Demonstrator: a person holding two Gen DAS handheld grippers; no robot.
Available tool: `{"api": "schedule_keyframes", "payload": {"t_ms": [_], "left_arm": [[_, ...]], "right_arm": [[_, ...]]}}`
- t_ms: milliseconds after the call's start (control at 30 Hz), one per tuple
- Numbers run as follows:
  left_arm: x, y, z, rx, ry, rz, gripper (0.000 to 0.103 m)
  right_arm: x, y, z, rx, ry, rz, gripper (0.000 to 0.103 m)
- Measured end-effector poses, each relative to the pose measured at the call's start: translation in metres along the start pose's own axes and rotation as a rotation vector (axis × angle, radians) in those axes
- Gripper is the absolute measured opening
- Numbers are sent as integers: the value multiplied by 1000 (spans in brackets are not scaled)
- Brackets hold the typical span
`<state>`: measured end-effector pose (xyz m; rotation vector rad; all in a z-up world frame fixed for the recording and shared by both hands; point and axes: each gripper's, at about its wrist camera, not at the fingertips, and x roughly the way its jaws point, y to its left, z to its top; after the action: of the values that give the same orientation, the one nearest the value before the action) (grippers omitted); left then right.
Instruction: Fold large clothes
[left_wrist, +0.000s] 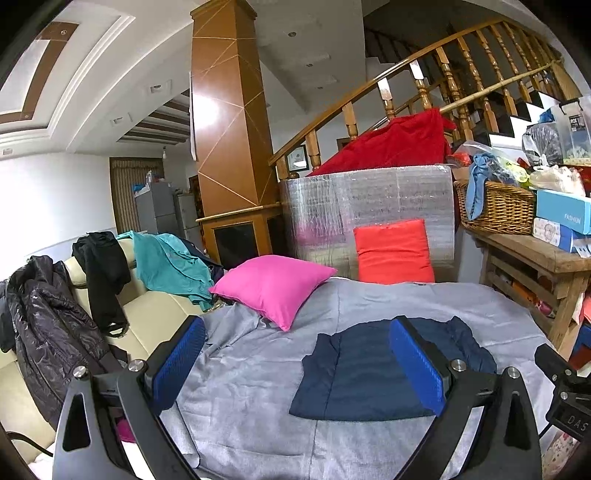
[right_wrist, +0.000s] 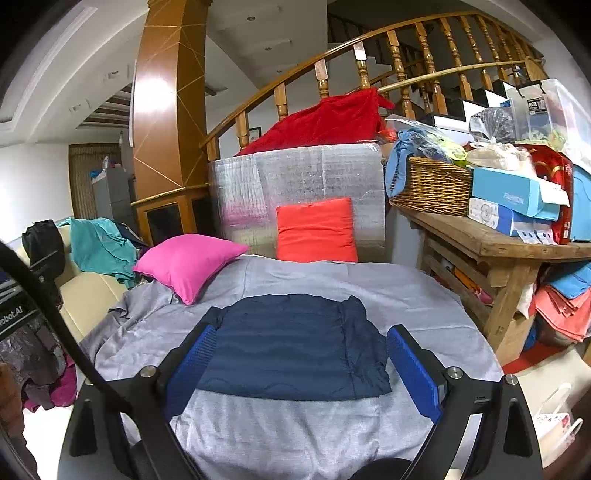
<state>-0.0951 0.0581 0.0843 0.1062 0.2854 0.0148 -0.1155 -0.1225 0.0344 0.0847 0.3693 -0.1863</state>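
Observation:
A dark navy quilted garment (left_wrist: 373, 373) lies folded into a flat rectangle on the grey bedspread (left_wrist: 240, 387). It also shows in the right wrist view (right_wrist: 295, 347), on the same bedspread (right_wrist: 295, 435). My left gripper (left_wrist: 299, 332) is open and empty, raised above the bed to the left of the garment. My right gripper (right_wrist: 301, 339) is open and empty, hovering in front of the garment with its fingers wide on either side of it.
A pink pillow (left_wrist: 273, 288) and an orange cushion (left_wrist: 393, 251) sit at the bed's far end. A cream sofa (left_wrist: 155, 314) with jackets and a teal garment (left_wrist: 166, 264) is left. A cluttered wooden table (right_wrist: 491, 240) with a wicker basket (right_wrist: 428, 188) is right.

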Motion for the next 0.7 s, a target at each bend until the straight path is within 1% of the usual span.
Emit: {"api": "schedule_keyframes", "payload": {"t_ms": [400,700], "left_arm": [[2,2,-2,-4,9,-1,100],[5,5,-5,-9,18,-6,100]], "right_arm": [[1,6,-1,-5,8,12,95],[5,9,-4,-12,25,2,95]]}}
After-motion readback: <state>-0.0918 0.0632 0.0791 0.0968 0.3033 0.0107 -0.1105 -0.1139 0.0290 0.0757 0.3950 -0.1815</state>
